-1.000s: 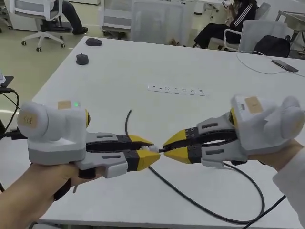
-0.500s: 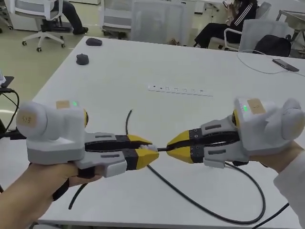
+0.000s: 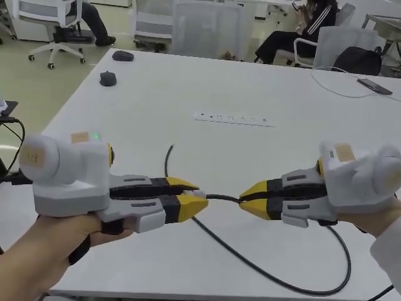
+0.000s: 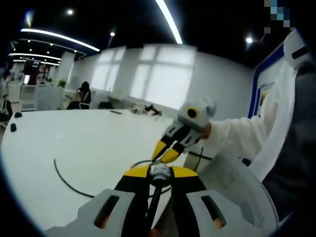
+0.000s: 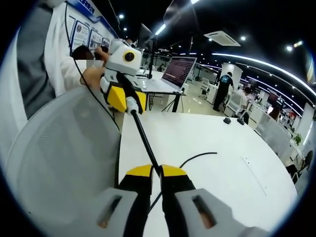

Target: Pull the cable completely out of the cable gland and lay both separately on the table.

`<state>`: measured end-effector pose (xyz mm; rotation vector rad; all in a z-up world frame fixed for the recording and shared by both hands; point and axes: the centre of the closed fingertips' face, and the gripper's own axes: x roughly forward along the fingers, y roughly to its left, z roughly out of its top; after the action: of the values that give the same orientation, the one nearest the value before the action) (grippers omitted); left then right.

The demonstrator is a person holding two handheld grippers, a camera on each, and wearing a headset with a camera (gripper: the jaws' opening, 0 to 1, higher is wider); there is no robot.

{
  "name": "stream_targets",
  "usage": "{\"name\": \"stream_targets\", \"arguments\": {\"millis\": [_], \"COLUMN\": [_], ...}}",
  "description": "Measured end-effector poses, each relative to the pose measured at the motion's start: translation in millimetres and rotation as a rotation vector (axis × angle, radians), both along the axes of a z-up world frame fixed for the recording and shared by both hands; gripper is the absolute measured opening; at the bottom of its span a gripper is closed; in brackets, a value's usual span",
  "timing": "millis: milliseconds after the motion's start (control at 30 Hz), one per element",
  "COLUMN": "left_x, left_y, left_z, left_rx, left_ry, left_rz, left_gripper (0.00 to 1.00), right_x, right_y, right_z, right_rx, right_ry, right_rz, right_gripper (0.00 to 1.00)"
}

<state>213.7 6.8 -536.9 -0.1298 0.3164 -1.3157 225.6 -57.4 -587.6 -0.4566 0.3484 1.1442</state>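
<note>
My left gripper (image 3: 202,199) is held over the near part of the white table (image 3: 156,100), shut on a small white cable gland (image 4: 160,173) that shows between its yellow jaw tips. A black cable (image 3: 222,197) comes straight out of the gland (image 5: 131,105) and crosses a short gap to my right gripper (image 3: 242,198), which is shut on it. In the right gripper view the cable (image 5: 144,140) runs taut from the jaws up to the gland. Behind both grippers the rest of the cable lies in loops on the table.
A white power strip (image 3: 235,118) lies mid-table. Two computer mice (image 3: 108,78) sit at the far left and a phone (image 3: 374,86) at the far right. Office chairs and seated people are beyond the table. The near table edge runs just below the grippers.
My right gripper has moved to the right, away from the left one. The gap between the tips has widened and more bare cable shows between them. The left gripper has stayed put.
</note>
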Motion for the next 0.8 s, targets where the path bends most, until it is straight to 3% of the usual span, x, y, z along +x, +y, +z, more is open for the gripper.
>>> {"name": "stream_targets", "arguments": {"millis": [233, 467, 667, 800], "left_x": [-1.5, -2.9, -4.6, -4.7], "left_y": [-1.9, -1.7, -3.2, -3.3], "left_z": [-0.9, -0.7, 0.3, 0.9], "left_rx": [0.01, 0.01, 0.007, 0.004], "left_ry": [-0.01, -0.01, -0.013, -0.012], "left_rz": [-0.01, -0.014, -0.026, -0.027], "left_gripper": [0.16, 0.16, 0.16, 0.16], "right_x": [-1.6, -4.3, -1.5, -8.5], "right_y": [-3.1, 2.0, 7.0, 19.9], "right_z": [-3.3, -8.2, -2.5, 7.9], "right_rx": [0.005, -0.024, 0.008, 0.035], "right_ry": [0.016, 0.034, 0.02, 0.002], "right_rz": [-0.013, -0.003, -0.005, 0.053], "right_gripper": [0.03, 0.04, 0.07, 0.12]}}
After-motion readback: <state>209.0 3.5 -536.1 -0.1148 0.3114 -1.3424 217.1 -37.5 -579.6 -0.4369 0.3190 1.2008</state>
